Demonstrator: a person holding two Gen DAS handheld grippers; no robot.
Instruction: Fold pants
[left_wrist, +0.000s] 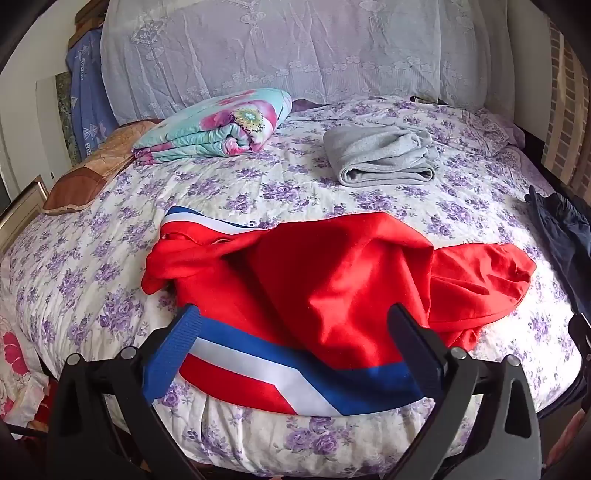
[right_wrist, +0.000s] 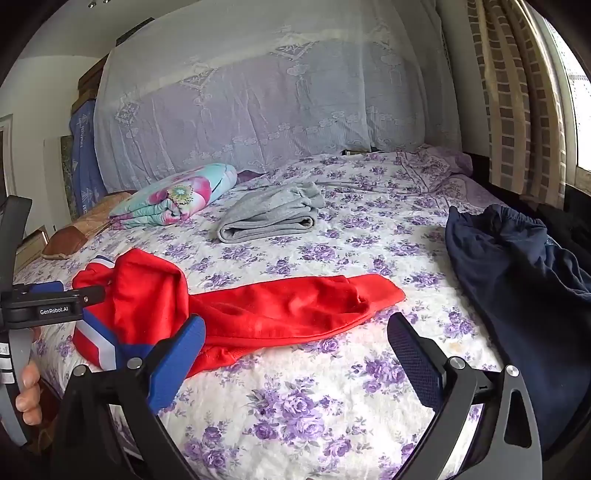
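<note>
The red pants (right_wrist: 258, 314) lie crumpled on the bed (right_wrist: 369, 258), long axis running side to side across both views: the bunched waist end with its blue-white stripe toward the left, one leg stretching out to the right and ending in a cuff (right_wrist: 384, 291).

The left tongs (left_wrist: 295, 332) stand wide apart, clamped on nothing, with the pants directly ahead and between the fingers. The striped band (left_wrist: 295, 373) runs across the gap just in front of them (the left pad (left_wrist: 181, 350) looks to be touching or nearly touching the fabric; I cannot tell which). So the left tongs are the nearer to the waist end.

The right tongs (right_wrist: 295, 343) are also spread wide and empty. From them the pants lie ahead and to the left: the left finger overlaps the near edge of the leg, while the right finger hangs over bare sheet. The cuff lies ahead, about level with the middle of the gap, so the right tongs are the nearer to the leg end.

The pants look unfolded as yet. The likely next move is a grip at each end, left on the waist and right on the cuff, to straighten the cloth along that side-to-side line.

Beyond the tongs lie folded grey pants (right_wrist: 269, 216), and to the right a dark blue garment (right_wrist: 517, 277).
</note>
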